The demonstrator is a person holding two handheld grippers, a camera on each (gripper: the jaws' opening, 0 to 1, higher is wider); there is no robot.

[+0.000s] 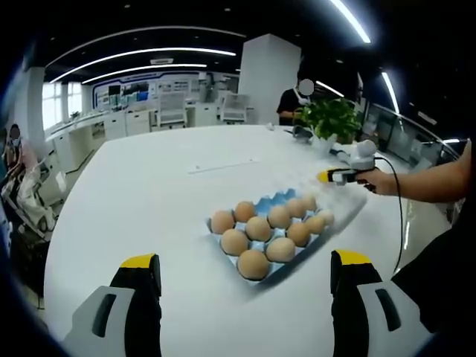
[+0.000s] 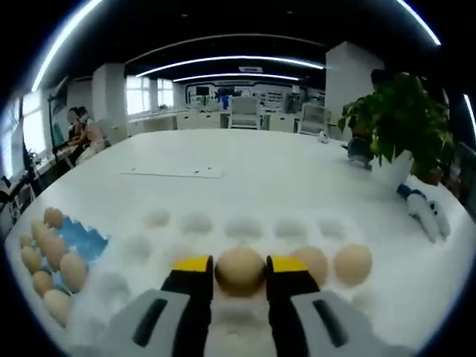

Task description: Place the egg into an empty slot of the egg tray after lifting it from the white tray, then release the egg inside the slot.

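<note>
Care was needed as the right hand-held gripper (image 2: 239,272) closed on the egg (image 2: 239,271) over the white tray (image 2: 245,227) near the desk (image 2: 260,160) edge, while the left hand-held gripper (image 1: 245,271) hung wide open and empty.

the left gripper (image 1: 245,271) stood with its two yellow-tipped jaws spread wide apart and nothing between them, pointing forward over the near part of the table. the right gripper (image 2: 239,274) had its jaws drawn in close, pressing on either side of an egg (image 2: 239,271). in the left gripper view the right gripper (image 1: 336,176) appeared at the far right, held in the person's hand (image 1: 379,181), with the forearm (image 1: 435,177) reaching in from the right edge.
</note>
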